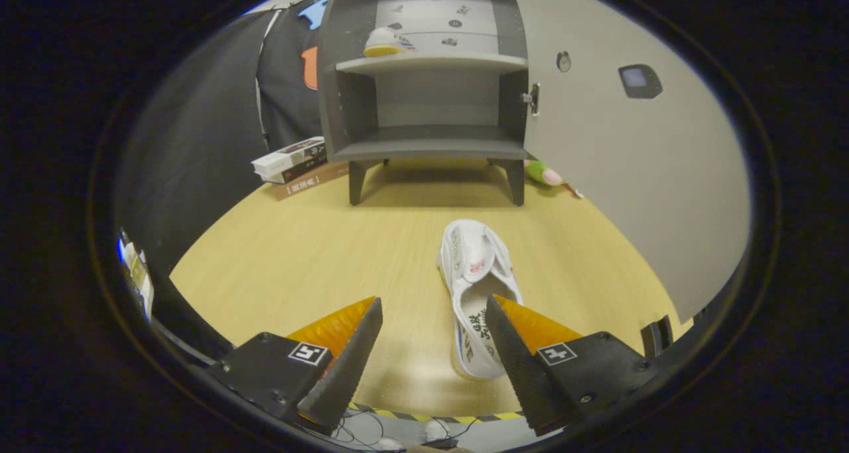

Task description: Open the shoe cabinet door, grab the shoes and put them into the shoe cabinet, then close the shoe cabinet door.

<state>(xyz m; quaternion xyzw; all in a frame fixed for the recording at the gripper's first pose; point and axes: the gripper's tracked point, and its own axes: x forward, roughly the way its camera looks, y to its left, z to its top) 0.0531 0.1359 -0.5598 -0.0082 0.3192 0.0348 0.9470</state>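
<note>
A white slip-on shoe (475,287) lies on the wooden tabletop (298,254), toe pointing toward the cabinet, its heel end beside the inner face of the right finger. My gripper (434,302) is open above the table with the shoe's heel partly between its fingers, closer to the right one. Beyond the shoe stands the grey shoe cabinet (428,88) on short legs, its door (630,148) swung wide open to the right. A second white shoe with a yellow sole (386,42) rests on the cabinet's upper shelf. The lower shelf (431,148) is bare.
A stack of books (295,164) lies to the left of the cabinet. A green and pink soft toy (545,174) peeks out behind the cabinet's right leg, beneath the open door. Yellow-black tape (431,416) marks the table's near edge.
</note>
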